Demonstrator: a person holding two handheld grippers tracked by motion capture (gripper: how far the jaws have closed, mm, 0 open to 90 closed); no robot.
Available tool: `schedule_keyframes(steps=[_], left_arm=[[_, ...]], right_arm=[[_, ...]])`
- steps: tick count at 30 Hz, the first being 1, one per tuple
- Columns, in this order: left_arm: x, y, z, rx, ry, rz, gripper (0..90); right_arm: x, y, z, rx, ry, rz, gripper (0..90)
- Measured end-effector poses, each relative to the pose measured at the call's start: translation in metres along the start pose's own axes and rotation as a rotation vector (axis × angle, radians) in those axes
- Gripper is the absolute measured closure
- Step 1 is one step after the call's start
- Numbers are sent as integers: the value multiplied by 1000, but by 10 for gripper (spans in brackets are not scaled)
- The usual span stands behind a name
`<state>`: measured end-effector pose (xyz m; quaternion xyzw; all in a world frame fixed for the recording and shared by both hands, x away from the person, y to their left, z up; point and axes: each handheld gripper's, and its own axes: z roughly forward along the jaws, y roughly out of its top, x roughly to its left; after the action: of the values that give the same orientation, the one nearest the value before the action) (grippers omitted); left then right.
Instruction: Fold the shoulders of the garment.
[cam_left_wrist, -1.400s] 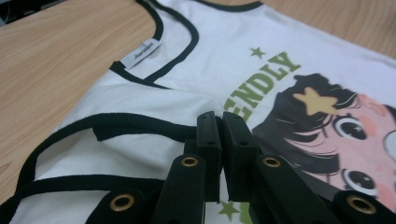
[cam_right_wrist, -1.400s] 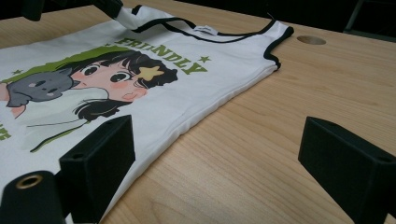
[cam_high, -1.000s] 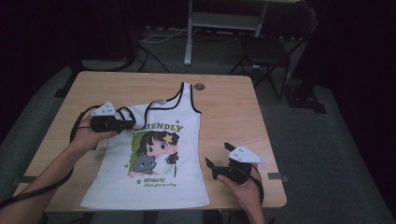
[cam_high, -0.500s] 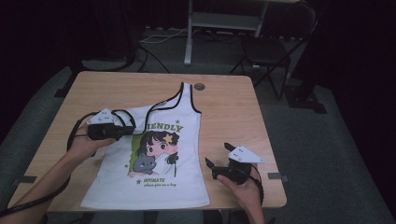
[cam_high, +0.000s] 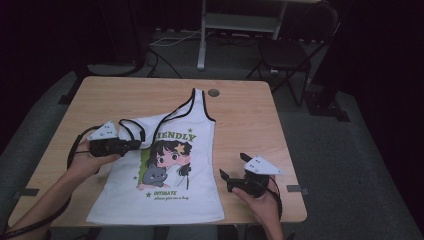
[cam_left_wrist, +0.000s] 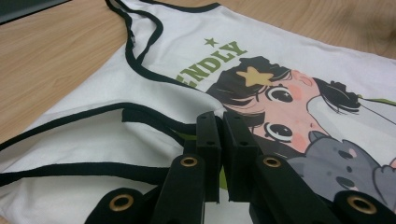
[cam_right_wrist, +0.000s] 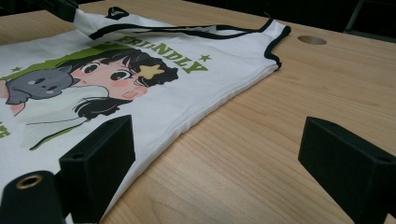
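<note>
We see a white tank top (cam_high: 170, 175) with a cartoon print lying flat on the wooden tabletop (cam_high: 240, 107), its hem at the near edge. The left tongs (cam_high: 134, 145) are clamped on the black-trimmed strap, folded over the shirt's left side toward the tabletop's left edge. The right tongs (cam_high: 232, 169) stand wide, empty, beside the shirt near the near right corner.

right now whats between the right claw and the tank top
Only bare wooden table between the open right claw and the tank top hem, as the right gripper view shows.
</note>
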<state>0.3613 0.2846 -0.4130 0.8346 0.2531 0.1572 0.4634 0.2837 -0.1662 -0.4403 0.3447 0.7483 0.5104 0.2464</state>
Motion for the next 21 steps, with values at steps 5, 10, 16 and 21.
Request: schedule_keyframes(steps=[5, 10, 16, 21], left_arm=[[-4, -1, -1, -1, 6, 9, 860], [-4, -5, 1, 18, 16, 10, 857], [-5, -9, 6, 49, 12, 6, 855], [-7, -11, 11, 83, 3, -7, 840]], right_arm=[[0, 0, 0, 0, 1, -4, 102], [0, 0, 0, 0, 2, -3, 102], [0, 0, 0, 0, 1, -5, 102], [0, 0, 0, 1, 1, -5, 102]])
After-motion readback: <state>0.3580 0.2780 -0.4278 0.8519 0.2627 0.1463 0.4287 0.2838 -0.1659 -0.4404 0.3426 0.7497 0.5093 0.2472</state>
